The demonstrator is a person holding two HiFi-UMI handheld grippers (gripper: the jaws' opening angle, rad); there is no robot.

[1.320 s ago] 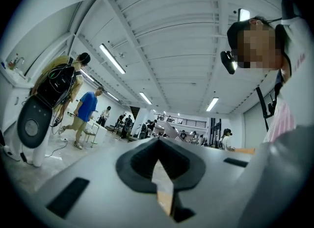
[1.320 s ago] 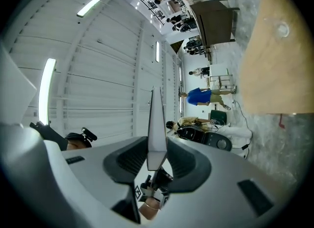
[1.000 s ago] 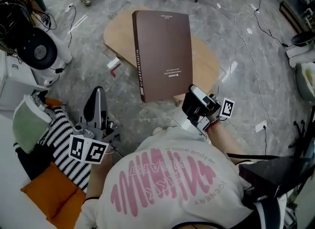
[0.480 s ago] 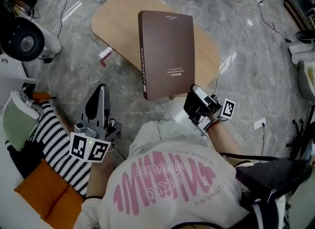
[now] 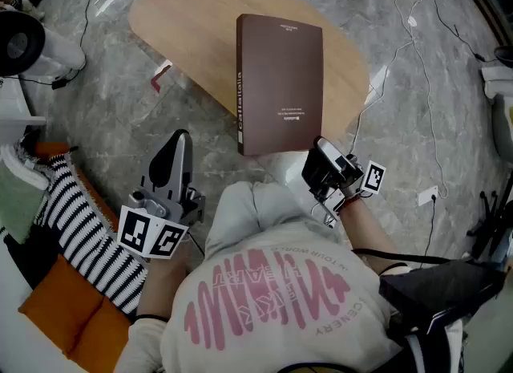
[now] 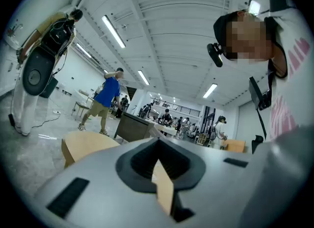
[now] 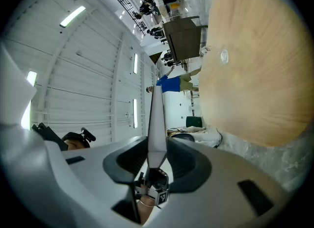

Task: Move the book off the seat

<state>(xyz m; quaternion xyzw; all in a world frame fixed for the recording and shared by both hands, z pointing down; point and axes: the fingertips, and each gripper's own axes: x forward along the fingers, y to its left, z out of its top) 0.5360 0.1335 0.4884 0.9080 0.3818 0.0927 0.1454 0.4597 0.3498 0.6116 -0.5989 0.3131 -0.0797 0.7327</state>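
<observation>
A large brown book [image 5: 280, 83] is held by its near edge over a light wooden table [image 5: 192, 34]. My right gripper [image 5: 319, 157] is shut on that edge. In the right gripper view the book [image 7: 157, 119] shows edge-on as a thin sliver between the jaws, with the tabletop [image 7: 260, 65] beyond it. I cannot tell whether the book touches the table. My left gripper [image 5: 174, 151] hangs by the person's left knee with its black jaws together and nothing in them. In the left gripper view a corner of the table [image 6: 83, 146] shows at the left.
A striped cloth [image 5: 76, 227] and orange cushions [image 5: 64, 315] lie at the lower left. A white stand with a round black device [image 5: 24, 42] is at the upper left. Cables [image 5: 417, 66] run over the marble floor on the right. A black bag [image 5: 449, 291] sits at the lower right.
The book has moved forward and now lies further over the tabletop, still in my right gripper. My left gripper has stayed by the knee.
</observation>
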